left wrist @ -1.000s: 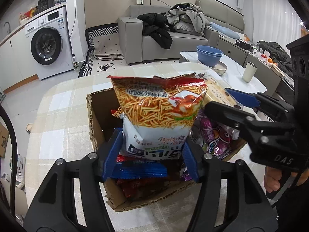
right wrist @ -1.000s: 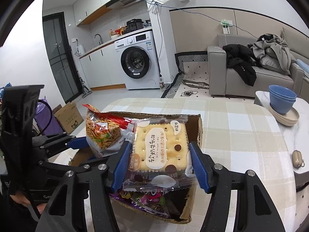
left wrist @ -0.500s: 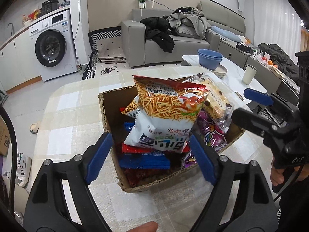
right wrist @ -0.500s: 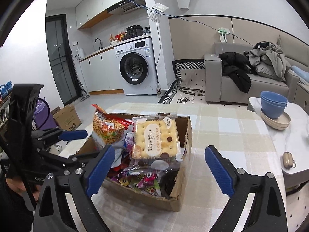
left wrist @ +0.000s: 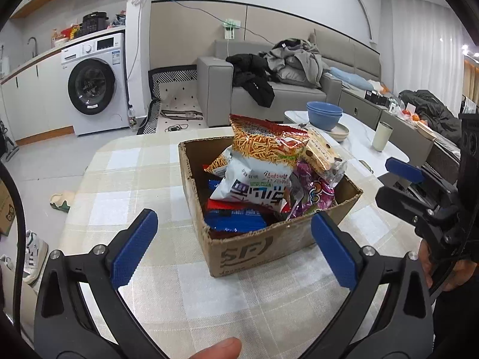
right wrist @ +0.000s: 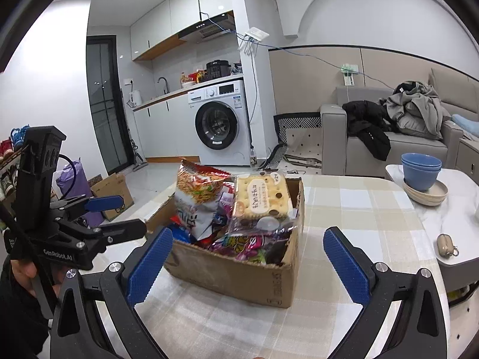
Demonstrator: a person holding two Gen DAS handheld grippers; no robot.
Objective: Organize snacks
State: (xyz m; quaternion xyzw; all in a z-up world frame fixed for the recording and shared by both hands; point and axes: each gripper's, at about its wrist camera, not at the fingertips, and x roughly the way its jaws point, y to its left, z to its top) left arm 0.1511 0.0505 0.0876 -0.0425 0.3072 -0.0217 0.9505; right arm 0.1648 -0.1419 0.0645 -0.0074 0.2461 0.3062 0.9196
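Both grippers have let go and backed away: left gripper (left wrist: 233, 245) and right gripper (right wrist: 248, 266) have just been opening, now wide and empty. Straight ahead on the surface (left wrist: 125, 185), the cardboard box (left wrist: 254, 251) holds noodle bag (left wrist: 263, 161) and cracker pack (right wrist: 262, 197) upright, nearest their own grippers.

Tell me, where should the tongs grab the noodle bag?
Probably by the noodle bag's red top edge, coming from above. It stands upright, sticking out over the box rim, while other snacks crowd its lower half.

Brown box (left wrist: 254, 251) on beige-and-white checked tablecloth (left wrist: 125, 185)
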